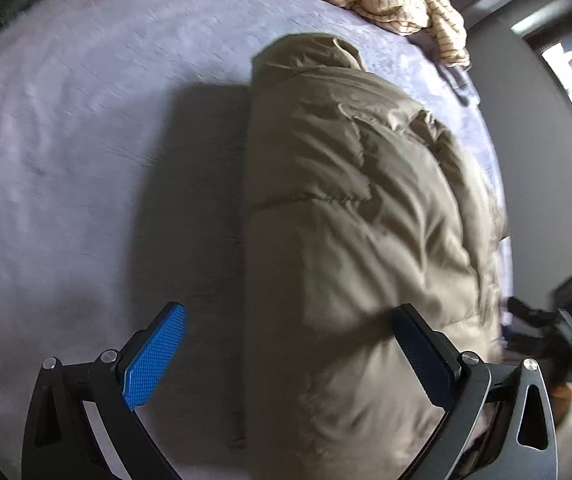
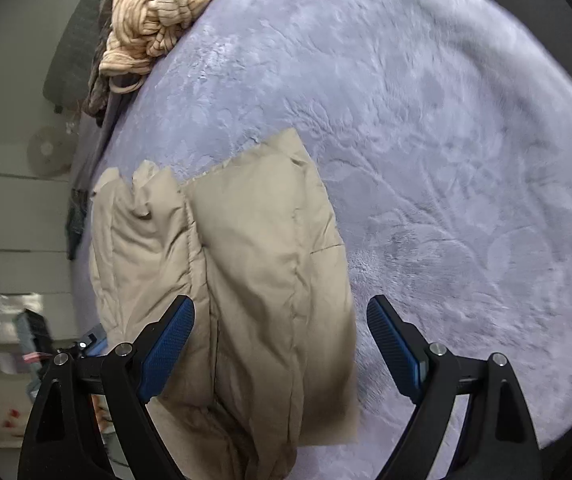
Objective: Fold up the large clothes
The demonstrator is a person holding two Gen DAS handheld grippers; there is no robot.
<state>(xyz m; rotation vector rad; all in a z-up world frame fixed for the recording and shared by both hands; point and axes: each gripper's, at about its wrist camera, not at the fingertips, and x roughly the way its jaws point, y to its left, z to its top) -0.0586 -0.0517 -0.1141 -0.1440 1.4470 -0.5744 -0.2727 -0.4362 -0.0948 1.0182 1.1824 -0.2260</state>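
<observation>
My left gripper (image 1: 292,360) and right gripper (image 2: 280,346) hover with jaws apart above a folded beige puffer jacket (image 1: 358,216) on the lavender bed (image 1: 86,140); only my right view shows its hem.

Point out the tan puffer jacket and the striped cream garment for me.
tan puffer jacket (image 1: 358,200): left wrist view, on its quilted middle.
striped cream garment (image 2: 158,12): right wrist view, on the crumpled heap's middle.
</observation>
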